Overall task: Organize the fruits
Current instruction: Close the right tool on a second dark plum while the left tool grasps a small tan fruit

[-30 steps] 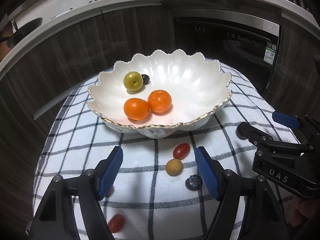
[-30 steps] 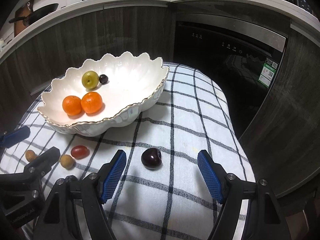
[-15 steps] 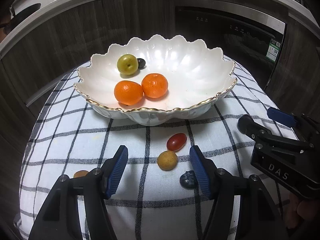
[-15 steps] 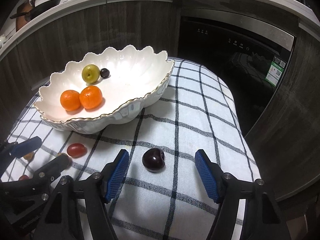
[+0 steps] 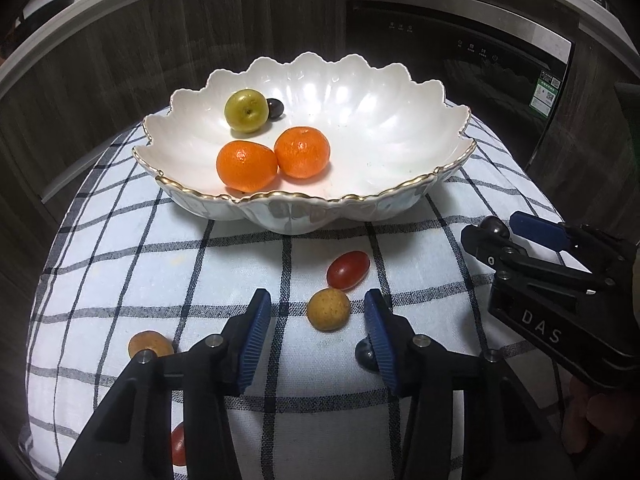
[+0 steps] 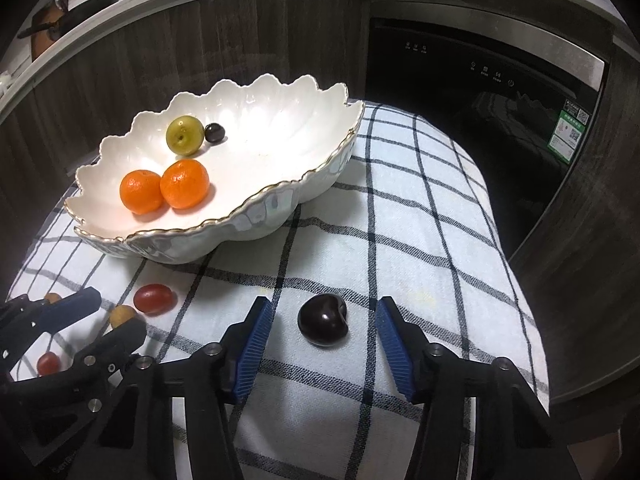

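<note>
Left wrist view: the left tongs (image 5: 316, 316) are closing around a tan round fruit (image 5: 328, 309), pads not touching it. Right tongs (image 6: 323, 324) are closing around a dark cherry (image 6: 323, 320), pads clear. Beyond sits a scalloped white bowl (image 5: 400, 200) holding two oranges (image 5: 246, 165).

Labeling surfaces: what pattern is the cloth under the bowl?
White tablecloth with dark grid checks; clearest in right wrist view.

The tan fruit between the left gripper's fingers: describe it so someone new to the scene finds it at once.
Start at the white scalloped bowl on the checked cloth and come toward the camera. Just past the red grape tomato lies the round tan fruit, between the closing left gripper, still untouched. Unlike the other tan fruit farther left, it sits beside the tomato.
</note>
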Action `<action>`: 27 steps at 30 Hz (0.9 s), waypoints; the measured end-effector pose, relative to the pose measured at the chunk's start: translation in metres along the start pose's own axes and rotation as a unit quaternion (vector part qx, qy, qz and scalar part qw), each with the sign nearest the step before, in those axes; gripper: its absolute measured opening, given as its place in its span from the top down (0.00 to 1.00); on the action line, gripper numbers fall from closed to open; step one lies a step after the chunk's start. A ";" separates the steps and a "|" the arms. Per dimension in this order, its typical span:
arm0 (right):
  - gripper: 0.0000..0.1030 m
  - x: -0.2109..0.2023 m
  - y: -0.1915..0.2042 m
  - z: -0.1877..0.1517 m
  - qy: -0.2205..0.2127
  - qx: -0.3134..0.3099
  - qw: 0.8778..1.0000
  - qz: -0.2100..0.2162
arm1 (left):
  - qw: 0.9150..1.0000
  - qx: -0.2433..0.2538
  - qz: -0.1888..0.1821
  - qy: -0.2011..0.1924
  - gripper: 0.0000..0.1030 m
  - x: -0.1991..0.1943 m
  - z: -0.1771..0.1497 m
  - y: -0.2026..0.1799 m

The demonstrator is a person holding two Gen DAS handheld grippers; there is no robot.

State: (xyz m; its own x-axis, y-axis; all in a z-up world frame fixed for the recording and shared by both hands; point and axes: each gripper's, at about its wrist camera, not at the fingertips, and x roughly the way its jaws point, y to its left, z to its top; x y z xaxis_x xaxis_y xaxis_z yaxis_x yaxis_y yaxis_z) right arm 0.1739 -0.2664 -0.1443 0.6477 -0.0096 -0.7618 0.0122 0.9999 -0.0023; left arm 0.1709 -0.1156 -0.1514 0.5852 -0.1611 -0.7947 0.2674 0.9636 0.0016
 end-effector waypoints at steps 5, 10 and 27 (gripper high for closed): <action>0.52 0.003 0.000 -0.001 0.005 0.001 1.000 0.000 | 1.000 0.000 -0.005 0.004 0.59 0.003 -0.001 0.000; 0.60 0.006 0.001 -0.002 0.010 0.001 1.000 0.000 | 1.000 -0.001 -0.009 0.004 0.65 0.004 -0.001 0.000; 0.73 0.008 0.001 -0.002 0.014 0.005 1.000 0.001 | 1.000 -0.002 -0.016 0.002 0.77 0.005 -0.001 0.000</action>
State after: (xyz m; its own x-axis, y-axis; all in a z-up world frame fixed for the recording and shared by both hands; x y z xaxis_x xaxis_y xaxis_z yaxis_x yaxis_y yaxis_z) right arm 0.1775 -0.2658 -0.1513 0.6265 -0.0083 -0.7793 0.0190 0.9998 0.0046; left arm 0.1726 -0.1163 -0.1560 0.5734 -0.1909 -0.7967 0.2835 0.9586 -0.0257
